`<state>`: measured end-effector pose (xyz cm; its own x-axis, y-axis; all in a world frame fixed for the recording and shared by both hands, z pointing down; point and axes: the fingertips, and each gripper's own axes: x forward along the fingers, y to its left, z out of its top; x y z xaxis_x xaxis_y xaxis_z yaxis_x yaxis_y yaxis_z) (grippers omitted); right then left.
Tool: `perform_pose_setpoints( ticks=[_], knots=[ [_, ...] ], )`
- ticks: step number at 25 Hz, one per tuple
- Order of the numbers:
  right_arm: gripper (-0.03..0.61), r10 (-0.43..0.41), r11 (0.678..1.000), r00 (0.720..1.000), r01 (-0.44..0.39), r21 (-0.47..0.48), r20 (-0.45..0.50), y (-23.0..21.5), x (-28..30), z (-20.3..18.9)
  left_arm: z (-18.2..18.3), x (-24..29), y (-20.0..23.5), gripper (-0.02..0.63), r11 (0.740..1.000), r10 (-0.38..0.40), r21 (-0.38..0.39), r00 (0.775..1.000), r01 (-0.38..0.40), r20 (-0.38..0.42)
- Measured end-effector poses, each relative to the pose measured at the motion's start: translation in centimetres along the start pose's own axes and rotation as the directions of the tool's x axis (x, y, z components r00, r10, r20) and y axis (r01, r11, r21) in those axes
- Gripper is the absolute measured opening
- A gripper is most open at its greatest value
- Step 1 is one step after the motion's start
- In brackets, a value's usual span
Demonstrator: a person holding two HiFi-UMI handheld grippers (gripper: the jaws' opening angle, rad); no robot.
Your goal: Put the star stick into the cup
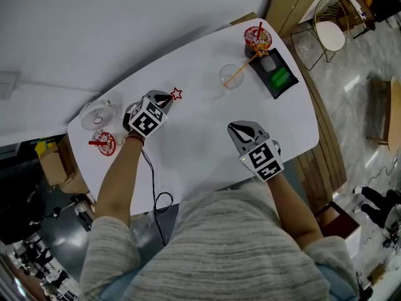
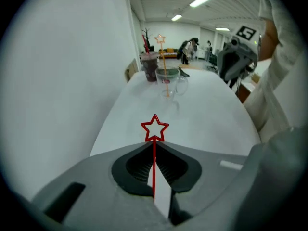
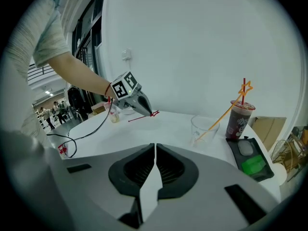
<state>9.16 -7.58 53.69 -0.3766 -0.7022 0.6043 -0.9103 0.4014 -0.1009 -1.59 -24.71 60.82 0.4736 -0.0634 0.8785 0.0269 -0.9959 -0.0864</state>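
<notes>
My left gripper (image 1: 169, 99) is shut on a thin red star stick (image 2: 154, 158), held above the white table (image 1: 200, 137). The red star (image 1: 177, 94) pokes out just past the fingertips (image 2: 144, 146). From the right gripper view the same stick (image 3: 142, 117) shows slanting under the left gripper (image 3: 147, 110). The clear cup (image 1: 230, 76) stands farther right on the table with an orange star stick (image 3: 224, 114) leaning in it; it also shows in the left gripper view as the cup (image 2: 169, 81). My right gripper (image 1: 237, 129) hovers over the table's near side, shut with nothing in it.
A dark drink cup (image 1: 257, 38) with a red straw stands beyond the clear cup, beside a black tray (image 1: 283, 91) holding a mouse and a green item. A small fan (image 1: 98, 113), a red-lidded cup (image 1: 105, 143) and a black cable (image 1: 156, 193) lie at the left end.
</notes>
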Motion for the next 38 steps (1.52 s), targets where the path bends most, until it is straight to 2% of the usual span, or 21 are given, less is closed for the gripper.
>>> perform_pose_setpoints(
  ticks=[2, 7, 16, 21, 30, 38],
  knots=[
    [0.012, -0.001, 1.000, 1.000, 0.001, -0.005, 0.006, 0.1, -0.2, 0.2, 1.9, -1.1, 0.3, 0.025, 0.998, 0.015, -0.066, 0.997, -0.011, 0.069],
    [0.012, -0.006, 1.000, 1.000, 0.006, -0.015, 0.019, 0.3, -0.7, 0.8, 5.4, -2.6, 0.1, 0.025, 0.985, 0.033, -0.172, 0.980, 0.001, 0.196],
    [0.012, -0.017, 1.000, 1.000, 0.018, -0.015, 0.023, 0.5, -1.7, 0.4, 9.8, -4.6, -0.6, 0.025, 0.947, 0.055, -0.315, 0.932, 0.066, 0.359],
    [0.012, -0.026, 1.000, 0.999, 0.026, -0.010, 0.024, 0.5, -2.2, 0.1, 12.8, -6.2, -0.3, 0.025, 0.928, 0.087, -0.361, 0.883, 0.096, 0.461],
    [0.012, -0.045, 0.999, 0.999, 0.045, -0.002, 0.028, -0.1, -2.9, -0.2, 19.3, -9.4, -0.1, 0.025, 0.929, 0.120, -0.348, 0.784, 0.129, 0.609],
    [0.012, -0.054, 0.999, 0.998, 0.054, 0.006, 0.028, -0.6, -3.5, -0.7, 25.0, -13.5, 0.4, 0.025, 0.943, 0.156, -0.312, 0.670, 0.118, 0.726]
  ],
)
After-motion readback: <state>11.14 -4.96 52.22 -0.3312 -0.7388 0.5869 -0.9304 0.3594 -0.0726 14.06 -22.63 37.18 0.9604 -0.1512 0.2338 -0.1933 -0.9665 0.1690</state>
